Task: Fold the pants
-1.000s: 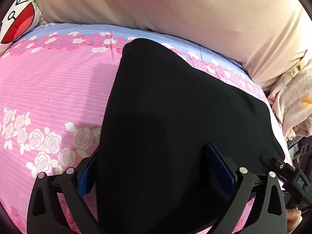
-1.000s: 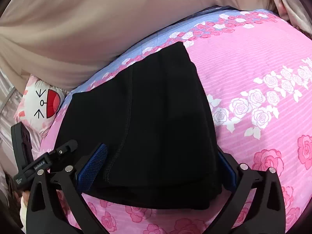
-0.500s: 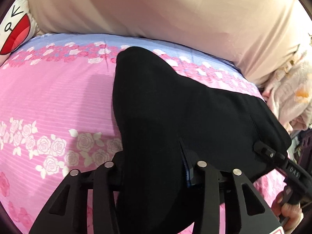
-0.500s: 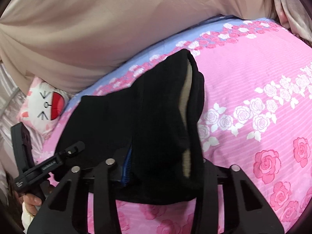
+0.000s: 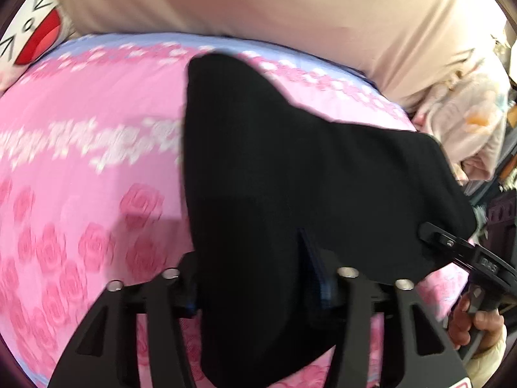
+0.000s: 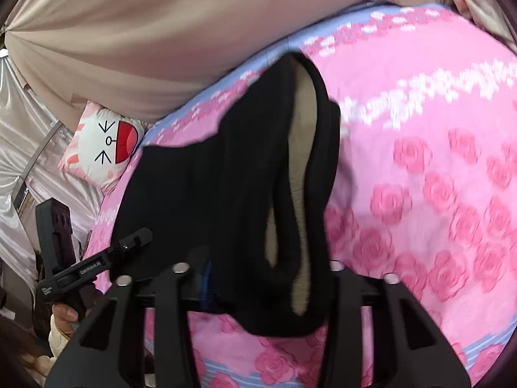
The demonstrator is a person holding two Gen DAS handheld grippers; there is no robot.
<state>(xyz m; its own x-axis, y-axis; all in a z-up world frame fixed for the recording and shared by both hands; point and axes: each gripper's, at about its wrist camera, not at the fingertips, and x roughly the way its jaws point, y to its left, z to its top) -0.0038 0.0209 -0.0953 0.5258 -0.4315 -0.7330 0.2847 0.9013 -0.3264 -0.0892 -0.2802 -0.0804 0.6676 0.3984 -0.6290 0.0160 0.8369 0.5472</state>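
Note:
The black pants (image 5: 290, 168) lie folded on the pink rose-print bedsheet (image 5: 80, 135). My left gripper (image 5: 255, 291) is shut on their near left edge and holds it lifted. In the right wrist view the pants (image 6: 200, 194) bunch up and show a beige inner lining (image 6: 300, 148). My right gripper (image 6: 268, 284) is shut on their near right edge, also lifted. Each gripper shows in the other's view: the right one in the left wrist view (image 5: 465, 255), the left one in the right wrist view (image 6: 97, 262). The fingertips are buried in cloth.
A beige duvet (image 5: 258, 3) runs along the bed's far side. A white cartoon cushion (image 6: 103, 142) lies at the far left corner. Pale crumpled bedding (image 5: 465, 123) sits off the bed's right side. The pink sheet (image 6: 436, 161) extends to the right.
Both grippers went from open around the pants' near edge to shut on it. They have lifted the edge, so the cloth bunches and the lining shows. The views are motion-blurred now.

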